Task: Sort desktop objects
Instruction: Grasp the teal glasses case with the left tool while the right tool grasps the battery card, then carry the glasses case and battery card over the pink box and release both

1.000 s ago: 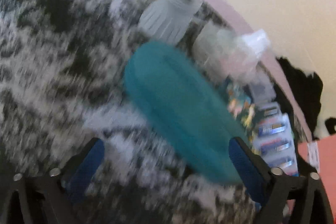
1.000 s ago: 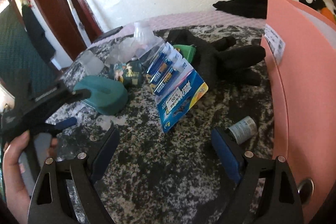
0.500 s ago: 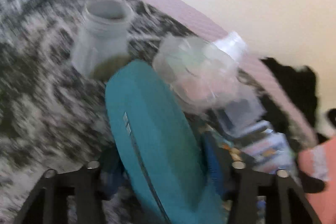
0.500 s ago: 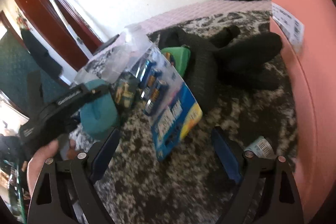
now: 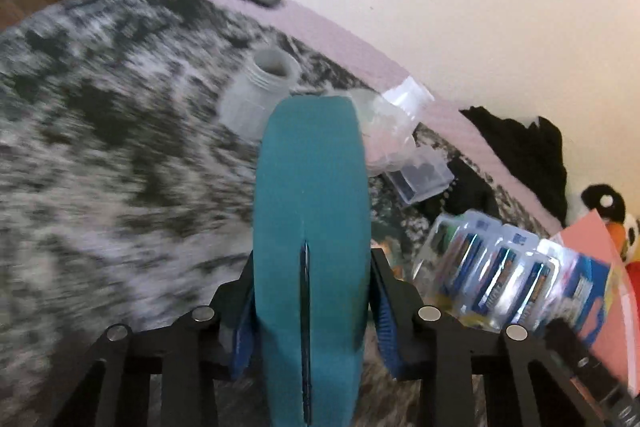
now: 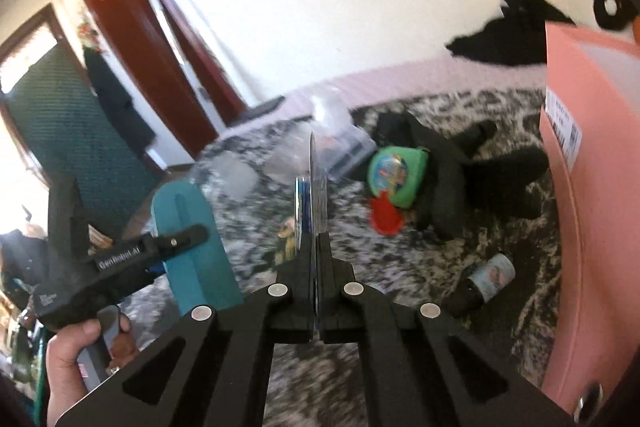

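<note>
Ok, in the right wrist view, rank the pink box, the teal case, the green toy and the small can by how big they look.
1. Pink box
2. Teal case, though it sits nearer the camera, which inflates it
3. Green toy
4. Small can

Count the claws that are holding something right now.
2. The left claw is shut on the teal case, which stands on edge between its fingers. The right claw is clamped on the battery pack, seen edge-on.
</note>
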Demonstrator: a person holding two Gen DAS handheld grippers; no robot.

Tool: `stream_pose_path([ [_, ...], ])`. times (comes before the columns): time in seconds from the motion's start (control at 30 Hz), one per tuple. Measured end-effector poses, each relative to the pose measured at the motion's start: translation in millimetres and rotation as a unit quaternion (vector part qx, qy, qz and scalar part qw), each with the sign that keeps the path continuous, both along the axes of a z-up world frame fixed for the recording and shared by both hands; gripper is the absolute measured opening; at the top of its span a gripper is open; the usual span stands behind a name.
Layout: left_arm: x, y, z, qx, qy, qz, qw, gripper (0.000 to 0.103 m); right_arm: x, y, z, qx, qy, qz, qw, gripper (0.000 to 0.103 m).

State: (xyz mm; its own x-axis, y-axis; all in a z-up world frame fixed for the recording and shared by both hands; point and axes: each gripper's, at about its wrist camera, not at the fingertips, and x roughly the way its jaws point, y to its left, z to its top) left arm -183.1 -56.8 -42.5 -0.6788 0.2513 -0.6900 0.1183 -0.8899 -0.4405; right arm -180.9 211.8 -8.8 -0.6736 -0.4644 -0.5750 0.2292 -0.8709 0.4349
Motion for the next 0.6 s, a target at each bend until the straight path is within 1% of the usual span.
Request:
stream_pose_path([
  [0.1,33.5,-19.9,13.9,-0.009,0.005,0.008,0.9999,0.041,21.9,-5.8,19.1,-0.010,0.015,0.012,1.000,0.000],
  [0.2,52.1,-30.1,24.7,-0.008,0.012,0.012,0.9998,0.041,42.5,-10.7,36.7,-0.014,0.037,0.023,0.999,0.000],
  [0.27,62.4,-32.6,31.9,-0.013,0.020,0.013,0.9996,0.041,56.0,-14.9,50.5,-0.013,0.054,0.032,0.998,0.000],
  [0.47,84.9,-36.0,57.9,-0.026,0.050,0.007,0.9984,0.041,80.7,-12.3,77.1,-0.014,0.085,0.034,0.996,0.000],
  [0.6,99.5,-33.3,79.6,-0.022,0.073,-0.002,0.9971,0.041,97.3,-10.6,94.8,-0.014,0.105,0.036,0.994,0.000],
])
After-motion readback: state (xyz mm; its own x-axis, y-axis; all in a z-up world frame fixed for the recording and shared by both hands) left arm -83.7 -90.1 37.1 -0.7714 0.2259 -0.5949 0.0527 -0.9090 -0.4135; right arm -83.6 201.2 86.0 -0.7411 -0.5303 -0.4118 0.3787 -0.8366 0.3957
